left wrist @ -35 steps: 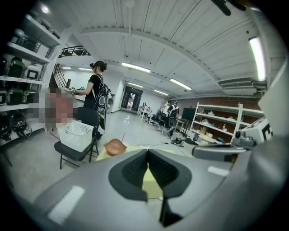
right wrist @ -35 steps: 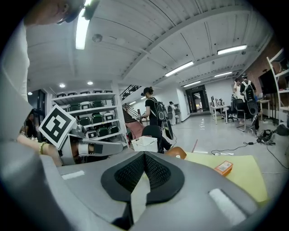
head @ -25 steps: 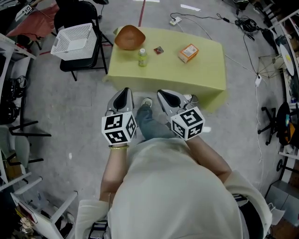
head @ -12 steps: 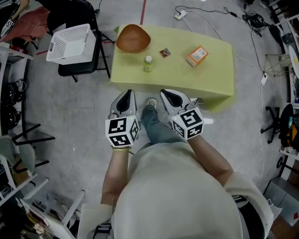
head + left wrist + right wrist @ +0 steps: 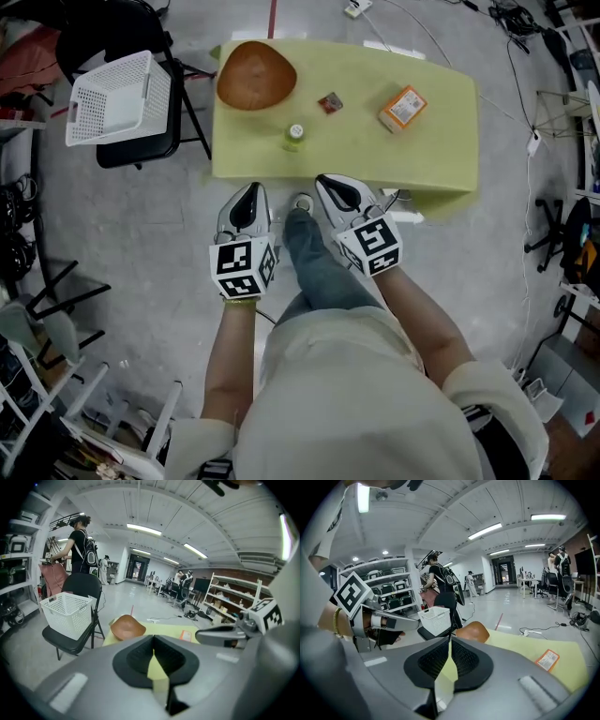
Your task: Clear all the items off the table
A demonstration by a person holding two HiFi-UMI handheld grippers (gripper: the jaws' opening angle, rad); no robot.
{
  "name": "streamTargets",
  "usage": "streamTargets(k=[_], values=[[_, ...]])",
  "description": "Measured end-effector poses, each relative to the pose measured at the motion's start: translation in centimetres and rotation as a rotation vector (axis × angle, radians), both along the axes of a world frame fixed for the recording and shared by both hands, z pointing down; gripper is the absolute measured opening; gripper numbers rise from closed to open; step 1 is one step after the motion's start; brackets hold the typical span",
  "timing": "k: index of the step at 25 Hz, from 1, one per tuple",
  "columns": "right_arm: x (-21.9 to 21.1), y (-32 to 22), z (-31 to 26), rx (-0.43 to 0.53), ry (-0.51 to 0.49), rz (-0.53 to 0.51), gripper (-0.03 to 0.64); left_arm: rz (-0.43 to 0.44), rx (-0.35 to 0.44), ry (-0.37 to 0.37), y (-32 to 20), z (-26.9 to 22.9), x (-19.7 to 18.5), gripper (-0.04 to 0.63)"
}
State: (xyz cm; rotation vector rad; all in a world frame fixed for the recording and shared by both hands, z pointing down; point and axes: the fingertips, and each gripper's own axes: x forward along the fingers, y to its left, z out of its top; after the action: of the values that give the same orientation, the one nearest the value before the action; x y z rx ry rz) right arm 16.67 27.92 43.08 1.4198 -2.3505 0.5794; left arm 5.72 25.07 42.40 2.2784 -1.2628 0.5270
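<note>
As things lie now: four items sit untouched on the yellow-green worktop [image 5: 441, 150]. They are a wooden bowl [image 5: 255, 75] at its far left corner, a small bottle [image 5: 294, 137] near the front edge, a small wrapped packet [image 5: 329, 102] mid-top, and an orange carton [image 5: 403, 108] to the right.
Wooden bowl: likely stiff, light and smooth; the rim looks the best place to pinch.
Small bottle: probably light, round and slick, apt to tip; grip across the body below the cap.
Packet: flat and thin; calls for a low pinch at one edge.
Carton: probably light and crushable; take it across its narrow sides.
Left hand-held gripper [image 5: 250, 190]: jaws together and empty, just short of the worktop's near edge, pointing forward and down.
Right hand-held gripper [image 5: 330, 183]: likewise closed on nothing, with the person's leg [image 5: 314, 253] between the two.
White basket [image 5: 111, 97]: on a chair left of the worktop, a likely drop place.
</note>
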Motion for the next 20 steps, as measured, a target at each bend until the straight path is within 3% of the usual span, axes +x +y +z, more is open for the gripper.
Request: streamTargets(k=[12, 20], values=[[0.7, -5.4, 9.6, -0.078, 0.024, -0.013, 0.207, 0.026, -0.072, -0.034, -5.8, 8.4, 0.9, 0.011], [1.4, -8.5, 16.4, -0.116, 0.016, 0.025, 0.279, 0.057, -0.112, -0.046, -8.1, 13.8, 1.3, 0.011]])
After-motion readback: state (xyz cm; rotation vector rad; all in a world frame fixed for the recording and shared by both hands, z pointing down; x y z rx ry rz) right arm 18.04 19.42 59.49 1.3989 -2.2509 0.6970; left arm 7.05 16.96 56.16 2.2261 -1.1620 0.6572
